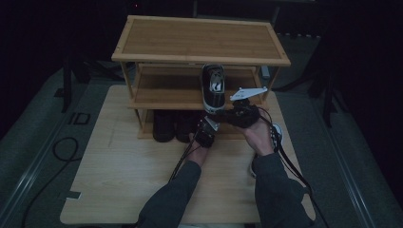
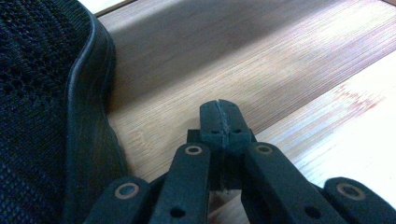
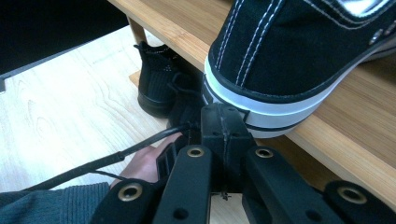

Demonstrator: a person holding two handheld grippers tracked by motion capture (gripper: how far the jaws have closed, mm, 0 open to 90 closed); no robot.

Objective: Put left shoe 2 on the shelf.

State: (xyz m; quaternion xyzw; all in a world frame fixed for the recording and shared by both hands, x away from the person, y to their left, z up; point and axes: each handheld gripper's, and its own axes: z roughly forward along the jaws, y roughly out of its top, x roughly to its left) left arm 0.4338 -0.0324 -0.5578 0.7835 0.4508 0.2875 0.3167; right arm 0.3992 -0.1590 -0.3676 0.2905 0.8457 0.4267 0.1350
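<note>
Forearms in dark sleeves come in nearest the camera in the high view, one gripper per hand, both working at the front of the three-tier bamboo shoe rack [image 1: 199,40], which is the landmark for everything here. Right gripper [image 3: 223,122]: jaws pressed together with nothing between them, tip right up against the white rubber heel band of the black canvas sneaker with white stitching [image 3: 299,56]. That sneaker sits on the rack's middle shelf, heel overhanging the front edge, toe pointing to the back; closed jaws at the heel read to me as a blunt pusher, to shove the shoe further in rather than grab it. Whether the tip actually touches the rubber I can't tell. Left gripper [image 2: 219,122]: also closed on nothing, held low at the rack's bottom shelf, just beside the sole edge of a black mesh shoe [image 2: 42,107], not touching it as far as I can see. Probably parked there, or ready to nudge that shoe. The pair of black mesh shoes [image 1: 172,126] stands side by side on the bottom shelf, left of the sneaker and under it. Another white-soled shoe [image 1: 277,134] lies on the light wood table [image 1: 119,175] right of the rack's front, mostly hidden behind the right hand, likely the sneaker's mate waiting its turn.
</note>
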